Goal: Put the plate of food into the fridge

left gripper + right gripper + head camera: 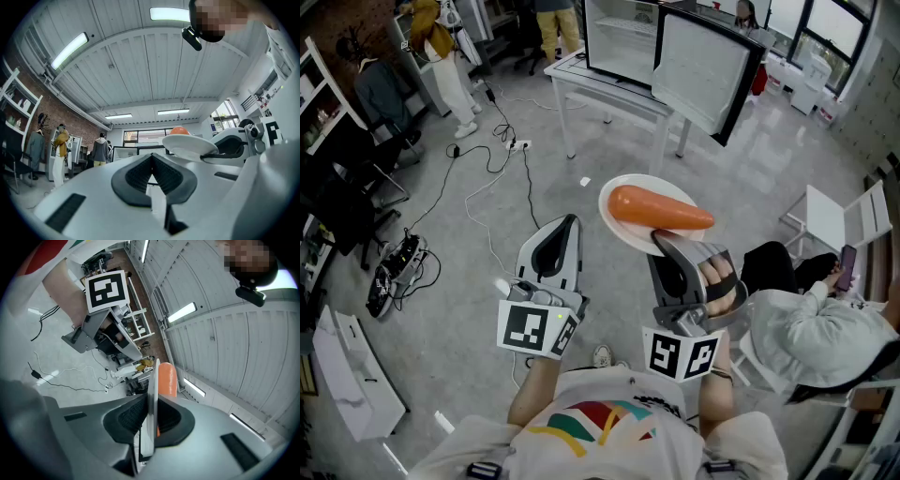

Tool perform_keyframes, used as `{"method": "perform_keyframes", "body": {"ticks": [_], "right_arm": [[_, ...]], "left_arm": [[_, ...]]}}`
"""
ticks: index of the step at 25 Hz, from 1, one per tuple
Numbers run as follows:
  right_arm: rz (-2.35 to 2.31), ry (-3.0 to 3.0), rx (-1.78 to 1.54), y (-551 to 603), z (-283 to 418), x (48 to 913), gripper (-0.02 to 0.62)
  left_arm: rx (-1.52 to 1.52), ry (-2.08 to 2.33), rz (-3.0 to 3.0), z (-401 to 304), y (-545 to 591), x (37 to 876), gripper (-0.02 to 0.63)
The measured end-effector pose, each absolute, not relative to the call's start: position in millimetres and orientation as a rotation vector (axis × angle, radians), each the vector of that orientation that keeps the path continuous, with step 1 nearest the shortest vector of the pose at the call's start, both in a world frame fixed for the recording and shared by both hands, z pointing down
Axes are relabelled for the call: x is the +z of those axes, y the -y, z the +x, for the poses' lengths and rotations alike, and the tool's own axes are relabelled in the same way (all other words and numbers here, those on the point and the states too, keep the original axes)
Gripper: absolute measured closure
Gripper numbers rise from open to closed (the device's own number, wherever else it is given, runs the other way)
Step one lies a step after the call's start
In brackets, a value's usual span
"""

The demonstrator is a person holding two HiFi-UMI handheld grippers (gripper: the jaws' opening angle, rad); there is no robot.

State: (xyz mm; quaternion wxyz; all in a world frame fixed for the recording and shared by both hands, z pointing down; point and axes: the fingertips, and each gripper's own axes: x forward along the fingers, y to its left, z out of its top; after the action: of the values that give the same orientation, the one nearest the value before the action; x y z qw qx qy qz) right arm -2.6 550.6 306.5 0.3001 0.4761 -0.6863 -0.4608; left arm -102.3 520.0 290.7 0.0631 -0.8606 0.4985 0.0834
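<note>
A white plate [636,214] carrying an orange carrot [660,209] hangs in the air over the floor. My right gripper [662,238] is shut on the plate's near rim. In the right gripper view the plate [152,394] stands edge-on between the pads, with the carrot [166,378] behind it. My left gripper [569,222] is to the left of the plate, shut and with nothing in it. From the left gripper view, its jaws [151,160] meet, and the plate [190,146] shows to the right. The fridge [623,37], its door [705,70] open, stands on a white table [605,94] farther ahead.
A seated person [811,323] and a white chair [842,218] are close on the right. Cables and a power strip [517,145] lie on the grey floor to the left. Shelves [328,150] line the left wall. People stand at the back [442,52].
</note>
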Motion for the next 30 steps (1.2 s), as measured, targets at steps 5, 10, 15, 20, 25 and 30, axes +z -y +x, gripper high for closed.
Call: {"method": "perform_keyframes", "body": {"ticks": [5, 10, 15, 20, 25, 30], "right_arm": [[1.267, 1.821, -1.224, -548.3, -7.7, 308.8, 0.561], [1.258, 1.816, -1.222, -548.5, -7.4, 309.2, 0.561], [1.26, 1.824, -1.225, -548.0, -8.1, 307.9, 0.558], [1.25, 1.845, -1.228, -545.6, -10.2, 308.2, 0.557], [1.233, 1.845, -1.23, -543.3, -9.9, 309.5, 0.555], [1.236, 1.839, -1.223, -539.6, -7.5, 311.1, 0.555]], "left_arm": [[0.252, -1.502, -2.575, -106.7, -517.2, 288.5, 0.6], [0.256, -1.498, -2.579, -105.6, -517.5, 287.6, 0.6], [0.263, -1.494, -2.573, -107.8, -517.5, 284.9, 0.6], [0.263, -1.495, -2.569, -106.8, -514.6, 284.7, 0.6], [0.265, -1.5, -2.552, -106.3, -515.0, 280.6, 0.6], [0.265, -1.506, -2.55, -109.3, -512.3, 281.8, 0.6]]}}
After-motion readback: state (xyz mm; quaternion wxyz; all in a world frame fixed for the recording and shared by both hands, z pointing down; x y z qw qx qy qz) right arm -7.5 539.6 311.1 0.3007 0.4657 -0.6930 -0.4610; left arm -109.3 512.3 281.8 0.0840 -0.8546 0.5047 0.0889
